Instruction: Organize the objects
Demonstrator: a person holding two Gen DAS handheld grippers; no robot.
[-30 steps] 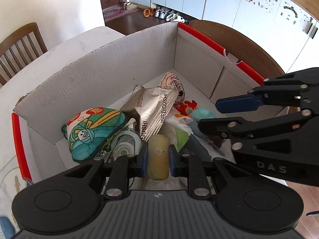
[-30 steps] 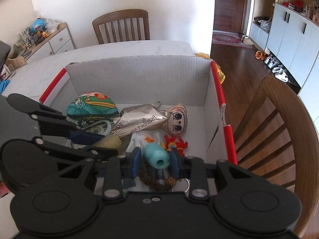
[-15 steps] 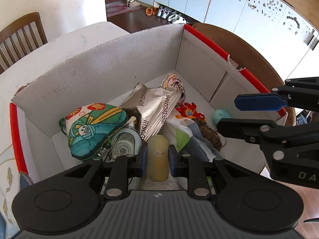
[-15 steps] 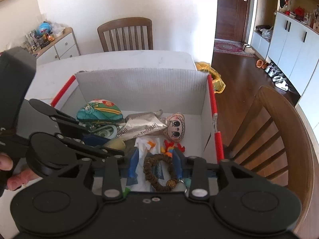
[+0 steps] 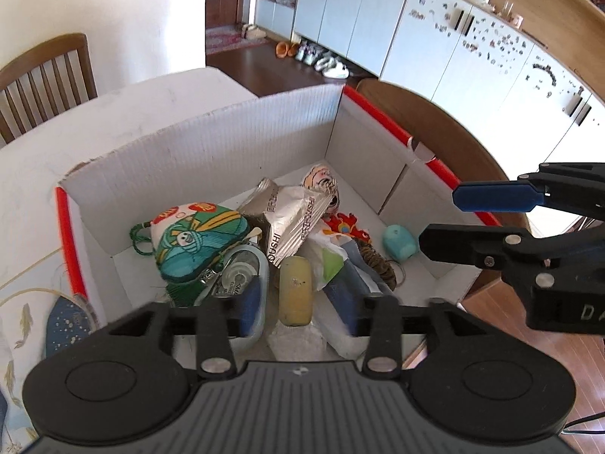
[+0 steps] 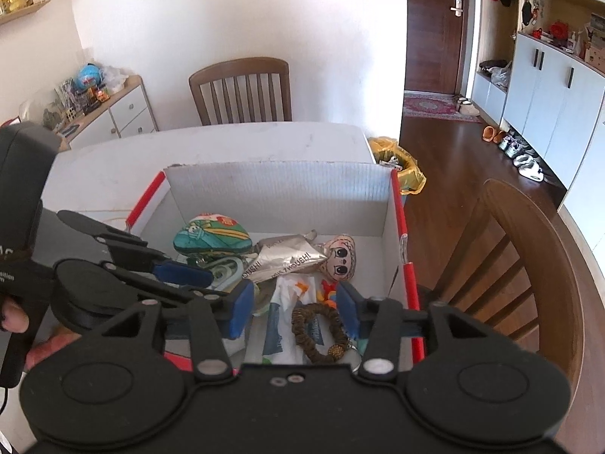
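Both grippers hung over the cardboard box (image 5: 211, 151), left gripper (image 5: 298, 302) and right gripper (image 6: 295, 310). Their jaws had just been opening and stood apart, gripping nothing. The yellow bar (image 5: 296, 289) lay free between the left pads, and the box's right floor lay bare.

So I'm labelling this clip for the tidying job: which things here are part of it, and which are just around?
Part of the job:
cardboard box
yellow bar
teal toy
bead bracelet
silver packet
green pouch
doll
left gripper, open
right gripper, open

Just around:
chairs
shoes
yellow bag
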